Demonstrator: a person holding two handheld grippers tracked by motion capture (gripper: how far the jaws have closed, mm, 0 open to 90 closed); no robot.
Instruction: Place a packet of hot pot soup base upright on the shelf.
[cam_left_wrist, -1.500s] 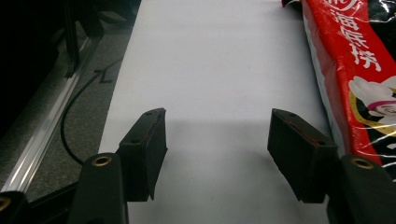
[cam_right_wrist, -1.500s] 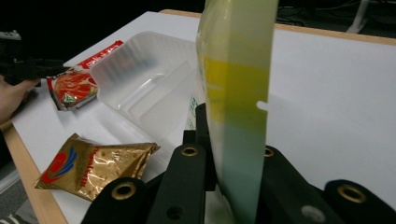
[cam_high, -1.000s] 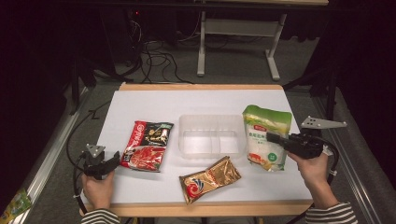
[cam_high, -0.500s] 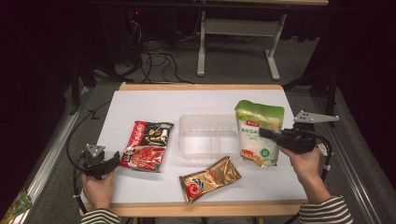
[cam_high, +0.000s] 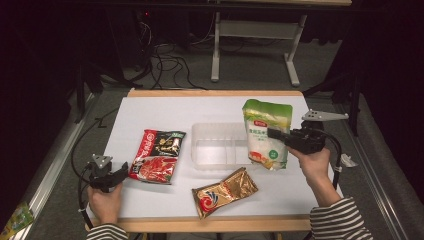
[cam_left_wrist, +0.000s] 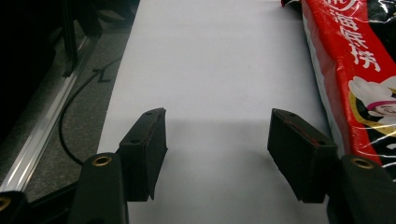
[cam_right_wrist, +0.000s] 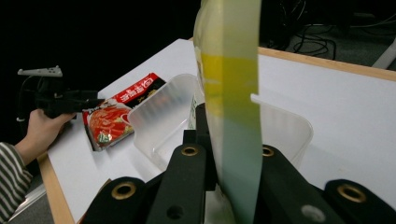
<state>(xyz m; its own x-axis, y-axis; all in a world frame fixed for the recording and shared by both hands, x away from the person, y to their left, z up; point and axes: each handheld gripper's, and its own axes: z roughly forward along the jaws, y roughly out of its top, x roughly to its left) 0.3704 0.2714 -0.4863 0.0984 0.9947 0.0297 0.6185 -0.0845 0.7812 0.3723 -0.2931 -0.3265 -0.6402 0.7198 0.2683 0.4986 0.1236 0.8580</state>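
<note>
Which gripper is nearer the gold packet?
Left, though it's close. The left gripper sits open to the left of the gold packet, past the red packet; the right gripper holds the green bag behind it.

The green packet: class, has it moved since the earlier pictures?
Yes. The green packet, clamped in the right tool, has shifted left, from beside the clear tray to overlapping its right edge.

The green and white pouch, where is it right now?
In the high view the green and white pouch is held upright in the right gripper, at the right edge of the clear plastic container, right of the red packet.
</note>
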